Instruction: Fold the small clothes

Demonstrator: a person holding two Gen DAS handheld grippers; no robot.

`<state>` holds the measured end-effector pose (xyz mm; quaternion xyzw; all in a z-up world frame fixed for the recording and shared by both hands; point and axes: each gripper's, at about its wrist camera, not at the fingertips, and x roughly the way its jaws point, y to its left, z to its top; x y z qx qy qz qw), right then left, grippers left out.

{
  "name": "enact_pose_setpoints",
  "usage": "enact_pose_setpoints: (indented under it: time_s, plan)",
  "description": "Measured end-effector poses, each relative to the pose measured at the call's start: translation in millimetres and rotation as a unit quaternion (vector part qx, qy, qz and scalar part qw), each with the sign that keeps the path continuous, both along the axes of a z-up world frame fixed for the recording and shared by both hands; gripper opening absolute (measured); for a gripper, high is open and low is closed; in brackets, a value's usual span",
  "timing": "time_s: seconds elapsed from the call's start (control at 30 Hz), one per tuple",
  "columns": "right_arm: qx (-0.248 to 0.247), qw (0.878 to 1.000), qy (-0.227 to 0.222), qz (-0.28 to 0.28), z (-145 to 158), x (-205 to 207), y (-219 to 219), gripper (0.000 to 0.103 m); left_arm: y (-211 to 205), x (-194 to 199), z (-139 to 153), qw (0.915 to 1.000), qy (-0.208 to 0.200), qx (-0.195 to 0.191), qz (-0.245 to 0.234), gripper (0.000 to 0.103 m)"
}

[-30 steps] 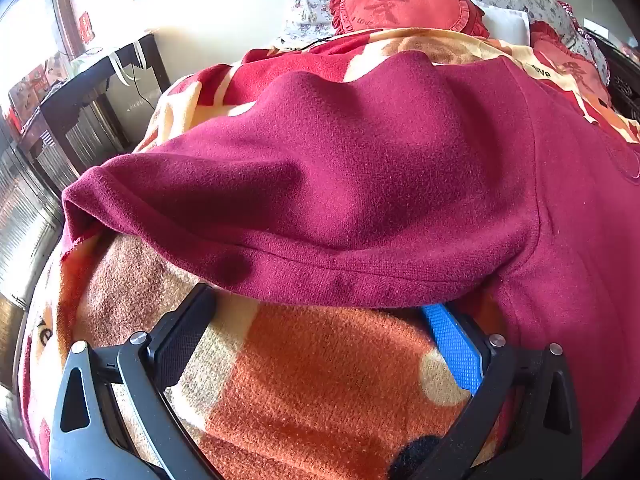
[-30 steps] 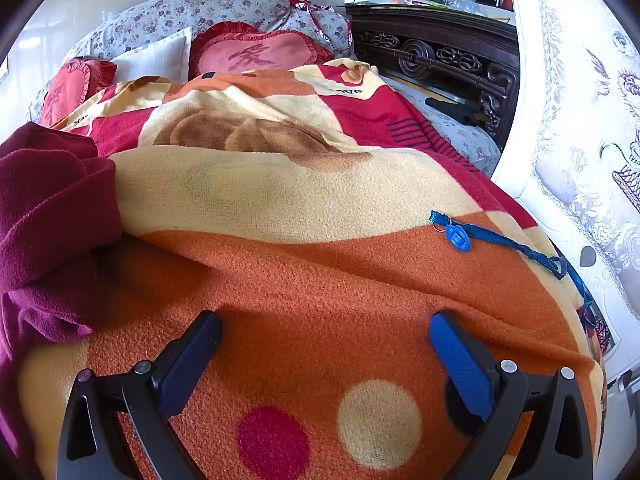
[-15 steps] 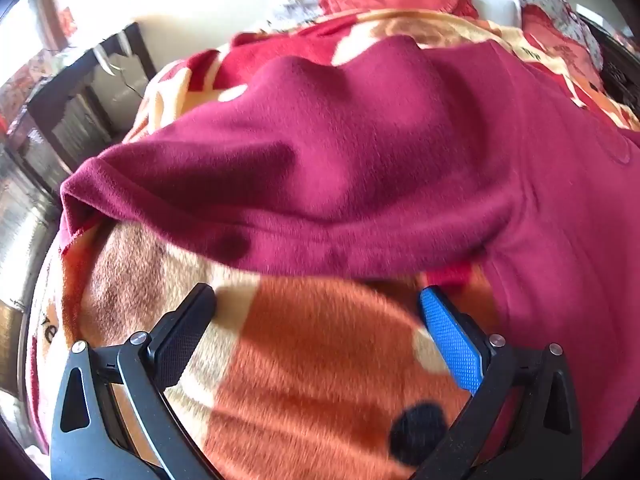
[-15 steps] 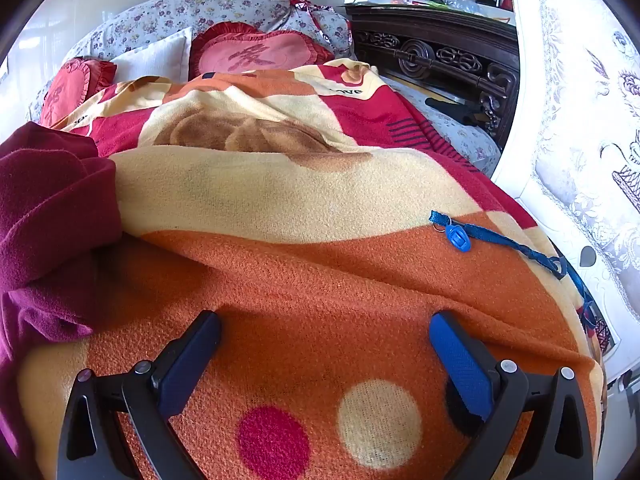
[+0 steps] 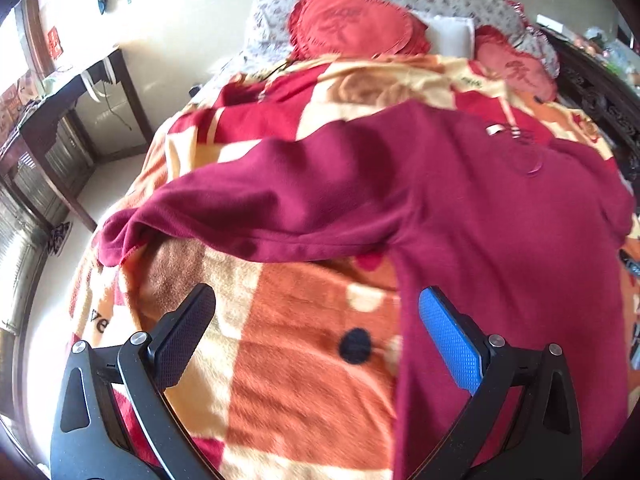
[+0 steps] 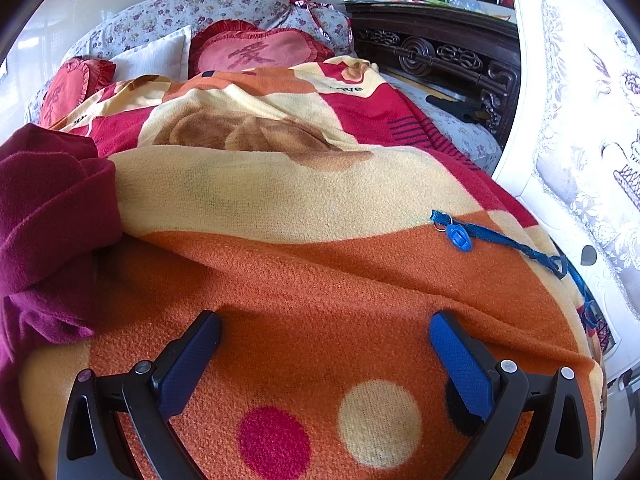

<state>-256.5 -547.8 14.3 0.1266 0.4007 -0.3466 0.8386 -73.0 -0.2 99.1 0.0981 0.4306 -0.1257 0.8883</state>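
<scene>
A dark red long-sleeved top lies spread on the patterned blanket, one sleeve stretched out to the left. My left gripper hovers open above the blanket, just in front of that sleeve, its blue pad beside the top's side edge, nothing between its fingers. In the right wrist view only a bunched part of the top shows at the left edge. My right gripper stands open over the orange blanket, well to the right of the top.
Red heart cushions and floral pillows lie at the bed's head. A blue lanyard with a tag rests on the blanket. A dark side table stands left, a carved headboard and white upholstered panel right.
My left gripper has pulled back and risen from the sleeve's hem, so the whole top now shows. The right gripper has not moved.
</scene>
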Motion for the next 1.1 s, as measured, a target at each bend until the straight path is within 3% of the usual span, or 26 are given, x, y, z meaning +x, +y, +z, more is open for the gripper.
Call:
enact_pose_setpoints:
  time_s: [0.23, 0.4, 0.63, 0.87, 1.1]
  plan:
    - [0.008, 0.997, 0.045, 0.060, 10.2, -12.8, 24.5, 0.103, -25.2, -20.8, 13.6, 0.9994, -0.003, -0.016, -0.029, 0.102]
    - [0.077, 0.996, 0.019, 0.035, 29.9, -47.2, 43.9, 0.103, -45.4, -31.4, 13.4, 0.9985, -0.013, -0.016, -0.051, 0.102]
    - [0.055, 0.997, -0.011, 0.055, 90.5, -74.3, 96.8, 0.103, -67.1, -36.8, 13.4, 0.9968, -0.006, -0.036, -0.072, 0.102]
    - [0.039, 0.995, -0.030, 0.090, 136.0, -62.9, 152.1, 0.103, -79.3, -43.4, 18.1, 0.9958, -0.017, -0.039, -0.081, 0.102]
    - [0.067, 0.987, -0.022, 0.146, 148.7, -24.4, 198.7, 0.103, -83.4, -45.4, 23.6, 0.9952, -0.022, -0.045, -0.085, 0.102]
